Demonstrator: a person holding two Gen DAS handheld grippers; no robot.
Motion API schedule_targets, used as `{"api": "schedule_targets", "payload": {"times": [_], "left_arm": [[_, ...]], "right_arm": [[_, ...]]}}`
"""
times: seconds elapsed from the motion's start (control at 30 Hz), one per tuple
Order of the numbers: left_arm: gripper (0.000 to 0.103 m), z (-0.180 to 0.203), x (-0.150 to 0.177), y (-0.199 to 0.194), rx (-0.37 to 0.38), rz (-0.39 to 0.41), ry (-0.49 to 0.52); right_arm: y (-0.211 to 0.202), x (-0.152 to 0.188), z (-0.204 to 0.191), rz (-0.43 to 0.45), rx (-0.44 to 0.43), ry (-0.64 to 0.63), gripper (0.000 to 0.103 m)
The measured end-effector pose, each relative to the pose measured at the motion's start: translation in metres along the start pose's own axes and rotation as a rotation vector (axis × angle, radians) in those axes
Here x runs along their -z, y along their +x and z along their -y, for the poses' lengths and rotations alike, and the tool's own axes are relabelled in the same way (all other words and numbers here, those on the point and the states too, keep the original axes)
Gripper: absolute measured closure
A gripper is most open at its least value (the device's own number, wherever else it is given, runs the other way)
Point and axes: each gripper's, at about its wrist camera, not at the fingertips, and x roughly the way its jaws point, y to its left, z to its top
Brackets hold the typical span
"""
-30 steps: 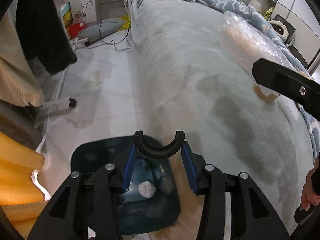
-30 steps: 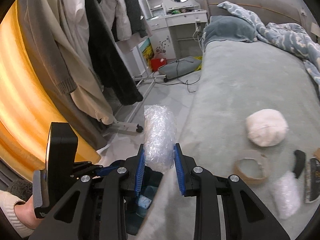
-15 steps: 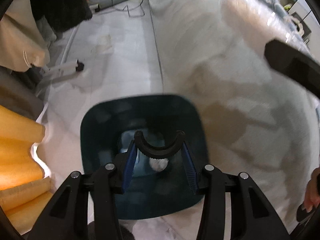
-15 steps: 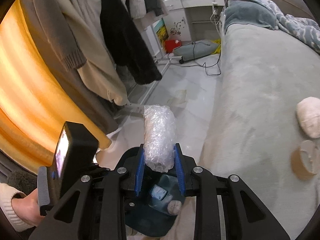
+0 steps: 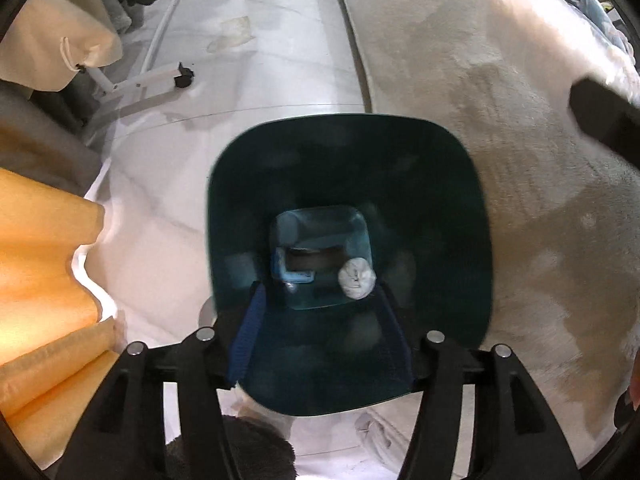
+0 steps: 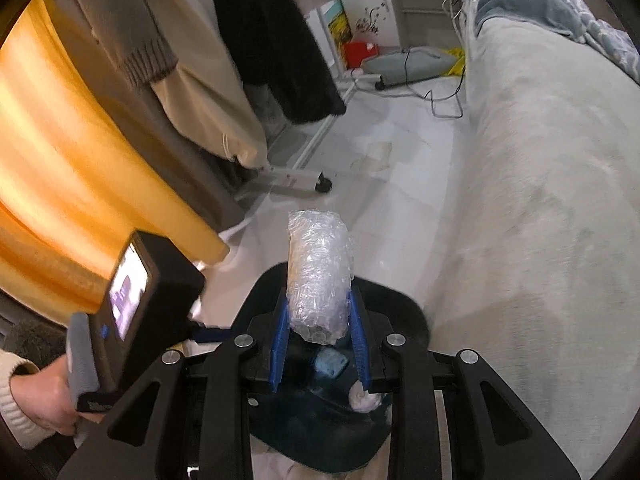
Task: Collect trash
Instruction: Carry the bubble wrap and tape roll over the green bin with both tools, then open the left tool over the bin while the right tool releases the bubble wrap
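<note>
Between the right gripper's point(image 6: 319, 322) 2 blue jaws, a bubble-wrap roll point(image 6: 319, 276) is being pinched above the dark teal trash bin point(image 6: 404, 316), ready for dropping; the left gripper's point(image 5: 320, 320) jaws are standing spread over the bin's mouth.

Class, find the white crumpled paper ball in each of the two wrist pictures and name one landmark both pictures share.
Left wrist: paper ball lies on the bin floor, just right of centre.
Right wrist: paper ball shows low, right of centre, under the right claw.
Shared landmark: the dark bin.
</note>
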Motion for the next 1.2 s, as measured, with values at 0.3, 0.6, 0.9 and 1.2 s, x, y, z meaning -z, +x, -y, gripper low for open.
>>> {"api": "schedule_targets", "payload": {"times": [0.3,0.6,0.9,1.2], "left_arm": [[0.032,-0.023,-0.002,-0.033,0.017,0.119,-0.025],[0.03,-0.036,-0.008,-0.07,0.055,0.265,-0.058],[0.03,-0.052,-0.013,-0.109,0.094,0.413,-0.115],[0.03,-0.053,-0.012,-0.139,0.104,0.525,-0.124]], "right_arm": [[0.027,0.009,-0.009,-0.083,0.02,-0.031,0.075],[0.053,0.023,-0.022,-0.199,0.031,-0.086,0.075],[0.083,0.04,-0.029,-0.343,0.062,-0.136,0.074],[0.091,0.052,-0.028,-0.4,0.109,-0.172,0.072]]}}
